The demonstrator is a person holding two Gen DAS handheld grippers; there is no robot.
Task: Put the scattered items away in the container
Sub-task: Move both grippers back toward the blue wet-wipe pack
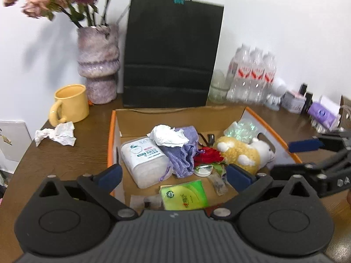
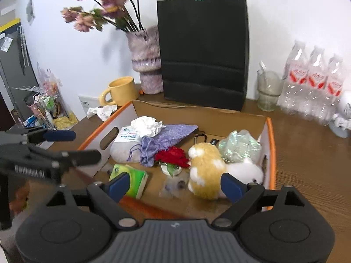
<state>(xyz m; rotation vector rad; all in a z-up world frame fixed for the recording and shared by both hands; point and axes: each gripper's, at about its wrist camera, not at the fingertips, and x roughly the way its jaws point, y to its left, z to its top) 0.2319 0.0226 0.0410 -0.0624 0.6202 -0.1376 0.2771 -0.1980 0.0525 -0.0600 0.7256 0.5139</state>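
An orange-rimmed cardboard box holds a yellow-and-white plush toy, a green tissue pack, a white wipes pack, a purple pouch, a red rose and a white paper wad. Another crumpled tissue lies on the table left of the box. My left gripper hangs open and empty over the box's near left. My right gripper is open and empty near the plush.
A yellow mug, a purple vase of flowers and a black paper bag stand behind the box. Water bottles and small items line the back right. The table's left edge is near the tissue.
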